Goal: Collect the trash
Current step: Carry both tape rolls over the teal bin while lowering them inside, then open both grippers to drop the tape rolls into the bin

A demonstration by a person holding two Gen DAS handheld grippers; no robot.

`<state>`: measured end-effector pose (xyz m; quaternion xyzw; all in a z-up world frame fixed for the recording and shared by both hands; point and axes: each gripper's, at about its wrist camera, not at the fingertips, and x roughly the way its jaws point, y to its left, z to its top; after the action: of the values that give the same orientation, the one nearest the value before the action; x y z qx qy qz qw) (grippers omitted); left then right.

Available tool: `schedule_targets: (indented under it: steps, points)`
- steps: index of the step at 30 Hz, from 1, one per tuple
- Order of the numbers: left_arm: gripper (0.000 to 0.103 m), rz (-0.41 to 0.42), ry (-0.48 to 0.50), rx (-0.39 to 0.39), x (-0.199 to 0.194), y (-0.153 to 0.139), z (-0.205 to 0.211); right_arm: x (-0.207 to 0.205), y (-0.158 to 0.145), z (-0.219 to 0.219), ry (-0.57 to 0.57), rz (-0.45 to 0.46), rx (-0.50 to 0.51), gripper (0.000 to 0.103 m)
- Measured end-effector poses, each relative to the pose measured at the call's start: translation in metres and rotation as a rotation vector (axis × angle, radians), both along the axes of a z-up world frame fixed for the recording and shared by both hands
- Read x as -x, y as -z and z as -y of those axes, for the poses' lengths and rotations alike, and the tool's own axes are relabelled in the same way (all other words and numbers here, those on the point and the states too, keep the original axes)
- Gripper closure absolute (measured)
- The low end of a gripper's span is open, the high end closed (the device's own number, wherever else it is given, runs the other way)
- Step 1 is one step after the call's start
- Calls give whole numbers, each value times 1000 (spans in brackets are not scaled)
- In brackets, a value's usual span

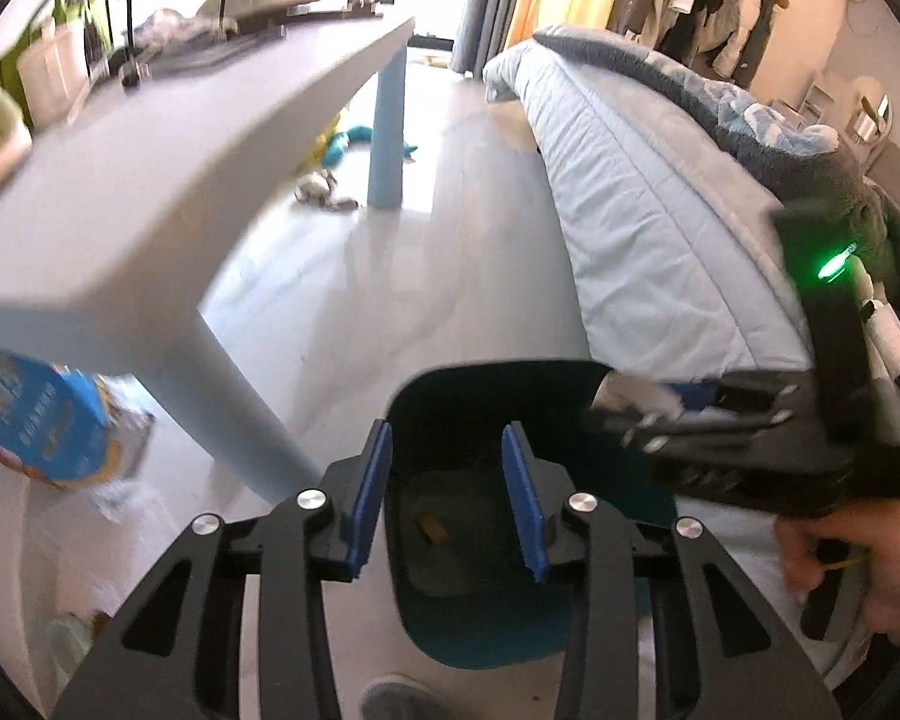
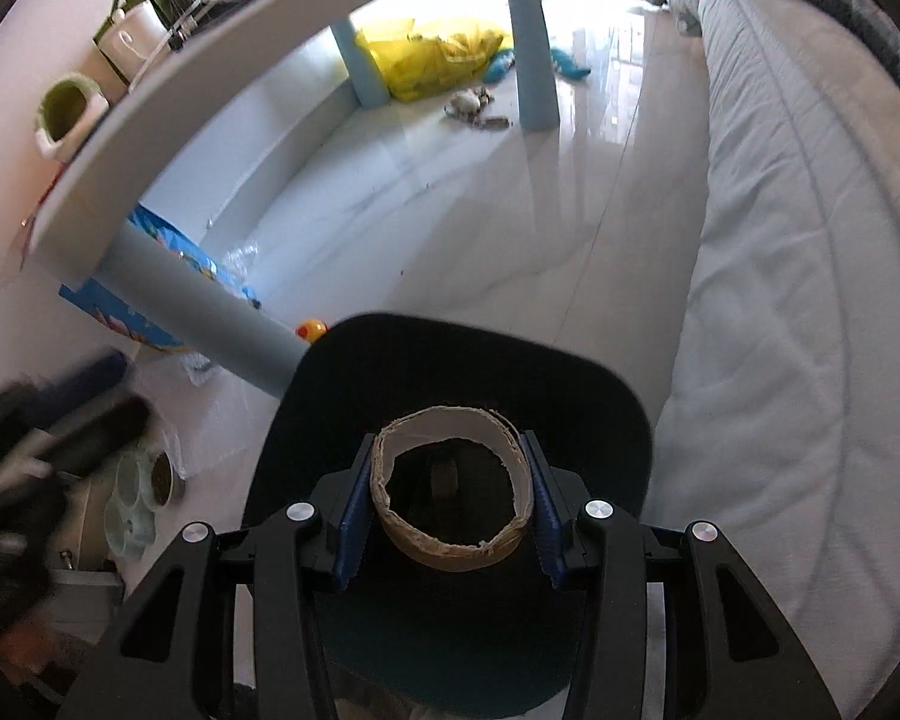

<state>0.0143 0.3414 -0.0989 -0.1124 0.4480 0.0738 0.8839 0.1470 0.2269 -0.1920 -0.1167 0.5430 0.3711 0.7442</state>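
A dark blue trash bin (image 1: 510, 367) stands on the floor under both grippers. My left gripper (image 1: 447, 429) hangs over its mouth, open, with nothing between its blue pads. A small brown scrap (image 1: 431, 529) lies at the bottom of the bin. My right gripper (image 2: 447, 441) is shut on a brown cardboard ring (image 2: 450, 552), held just above the bin (image 2: 450, 348). In the left wrist view the right gripper (image 1: 636, 414) comes in from the right, with a hand (image 1: 840, 564) on its handle. The left gripper (image 2: 60, 438) is a dark blur at the left of the right wrist view.
A white table (image 1: 150, 180) with pale blue legs stands left of the bin, a bed (image 1: 660, 210) to the right. On the floor lie a blue package (image 1: 30, 420), a yellow bag (image 2: 432, 57), a rubber duck (image 2: 312, 330), small toys (image 2: 474, 105) and pet bowls (image 2: 144, 492).
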Motion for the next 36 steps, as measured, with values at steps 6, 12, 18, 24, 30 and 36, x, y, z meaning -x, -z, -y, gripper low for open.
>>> schedule_targets:
  steps: [6,12,18,24,30,36]
  points:
    - [63,39,-3,-50,4,-22,1,7,25,-8,-10,-42,43,57]
    - [63,57,-2,-94,7,-38,5,15,45,-13,-17,-66,92,57]
    - [63,58,0,-29,10,-49,4,22,55,-17,-36,-76,139,57]
    - [47,153,16,-10,15,-76,10,23,55,-17,-37,-69,161,55]
    - [35,211,-3,-42,17,-96,15,27,40,-18,-50,-32,145,39]
    - [33,311,-7,-61,21,-121,20,33,15,-10,-64,-8,94,39]
